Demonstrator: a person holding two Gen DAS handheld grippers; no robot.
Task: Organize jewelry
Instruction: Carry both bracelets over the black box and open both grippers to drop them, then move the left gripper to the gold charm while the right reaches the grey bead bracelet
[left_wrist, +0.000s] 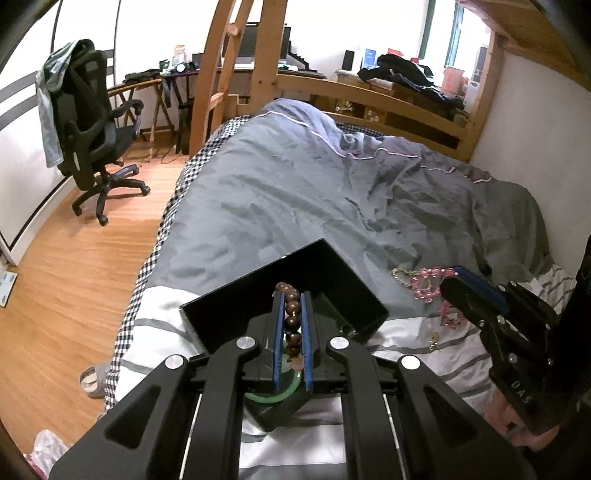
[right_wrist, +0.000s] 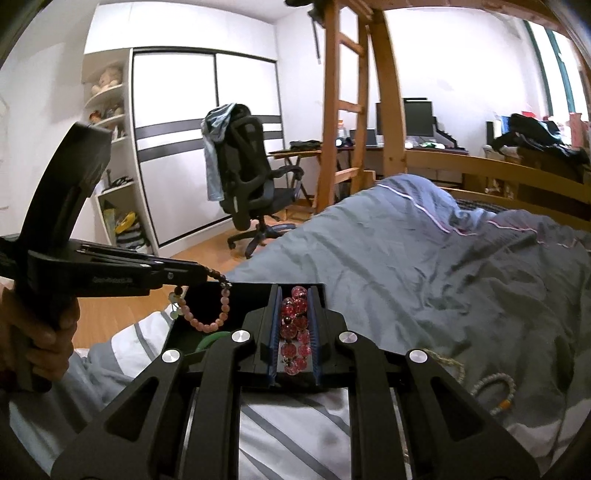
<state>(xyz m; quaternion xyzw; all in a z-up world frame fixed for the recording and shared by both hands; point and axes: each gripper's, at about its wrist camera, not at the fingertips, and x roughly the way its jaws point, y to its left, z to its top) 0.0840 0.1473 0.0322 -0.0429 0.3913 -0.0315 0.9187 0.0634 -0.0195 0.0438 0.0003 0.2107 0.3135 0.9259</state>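
We hold left gripper (left_wrist: 293, 325) clamped on brown bracelet (left_wrist: 291, 314) over black box (left_wrist: 332, 273); right gripper (right_wrist: 294, 328) pinches pink bracelet (right_wrist: 295, 328) beside box; dangling loop may snag the rim.

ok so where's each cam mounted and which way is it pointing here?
Left wrist: on the left gripper, looking along its fingers over the black box down the bed; shut on a brown bead bracelet; right gripper at right.
Right wrist: on the right gripper, facing box and wardrobe; shut on pink beads; left gripper and hand at left.
Shared: box, bed, office chair.
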